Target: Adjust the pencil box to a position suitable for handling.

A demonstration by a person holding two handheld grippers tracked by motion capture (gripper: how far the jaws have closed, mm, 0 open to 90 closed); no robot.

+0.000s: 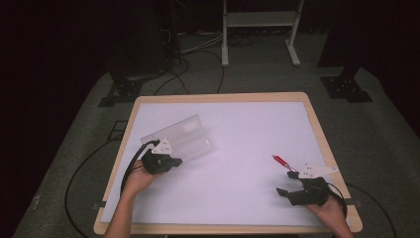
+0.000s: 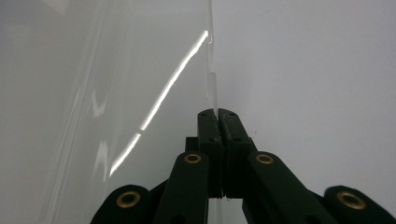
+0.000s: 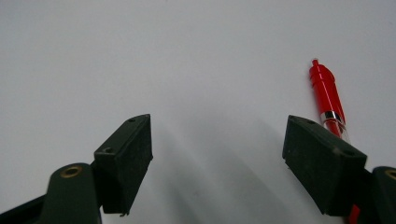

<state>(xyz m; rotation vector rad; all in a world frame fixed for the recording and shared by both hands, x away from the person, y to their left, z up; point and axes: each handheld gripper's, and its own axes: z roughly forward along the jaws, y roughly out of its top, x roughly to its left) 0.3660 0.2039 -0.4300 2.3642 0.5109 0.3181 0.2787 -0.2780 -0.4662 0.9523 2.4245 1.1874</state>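
Two items sat on the table (image 1: 148,223): clear plastic case (image 1: 190,136) far-left, red pen (image 1: 282,161) near-right. L gripper (image 2: 218,114) had its jaws clamped on the case's thin edge; case prob. light, stiff, slick, so grip at rim made sense. R gripper (image 3: 217,149) jaws were spread wide w/ nothing held, pen just beside one jaw. No legible labels or writing.

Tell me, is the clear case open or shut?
Open: the clear case lies spread on the table, the left gripper clamped on its edge.
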